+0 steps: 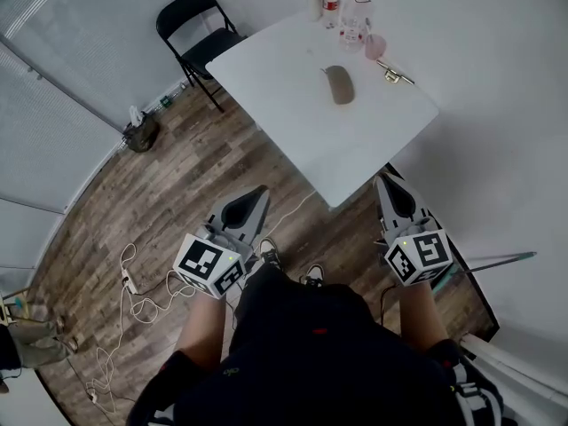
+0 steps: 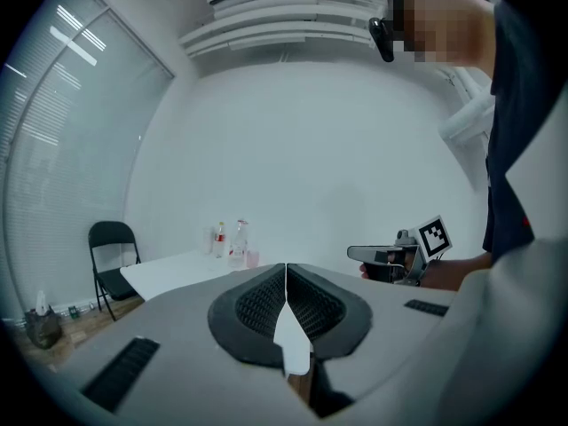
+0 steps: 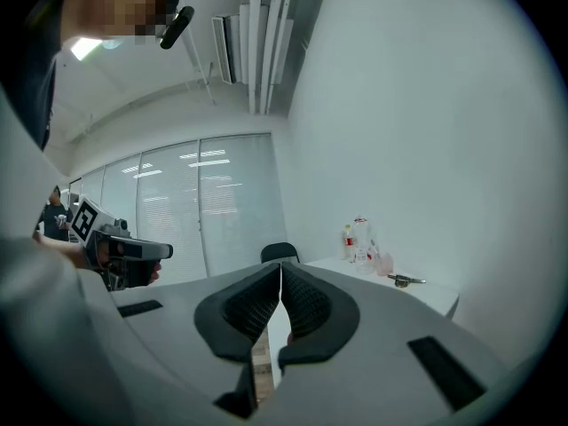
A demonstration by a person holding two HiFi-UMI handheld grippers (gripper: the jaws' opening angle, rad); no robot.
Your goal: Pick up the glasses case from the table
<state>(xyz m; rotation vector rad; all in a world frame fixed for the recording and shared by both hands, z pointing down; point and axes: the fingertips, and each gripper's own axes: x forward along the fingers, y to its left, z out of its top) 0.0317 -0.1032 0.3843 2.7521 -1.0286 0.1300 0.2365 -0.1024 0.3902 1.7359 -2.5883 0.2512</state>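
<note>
Well ahead of both hand-held grippers, the glasses case (image 1: 338, 84) lies on the white table (image 1: 293, 122), a brownish-grey oval pod sitting alone near the middle of the tabletop, somewhat toward the far side. Its long axis runs near to far, almost in line with the person's forward reach, so its narrow near end faces the grippers and its long flanks face left and right. The left gripper (image 1: 259, 192) hangs over the wood floor (image 1: 177, 176) to the left of the table's near corner. The right gripper (image 1: 382, 179) hangs just to the right of that same corner — neither is over the tabletop yet. Each gripper view shows its own two jaws pressed together along a thin seam with nothing between them, so both are closed and empty. Judging by the head view, the case lies far and slightly left of the right gripper, and far and to the right of the left gripper, with the right one the nearer of the two. A pickup would likely call for the jaws to part first and then straddle the case across its short width. At the table's far end, apart from the case, stand bottles (image 1: 331, 3), a pink cup (image 1: 375, 45) and a small metal object (image 1: 393, 75); a black folding chair (image 1: 211, 47) stands beyond the table's left side.
</note>
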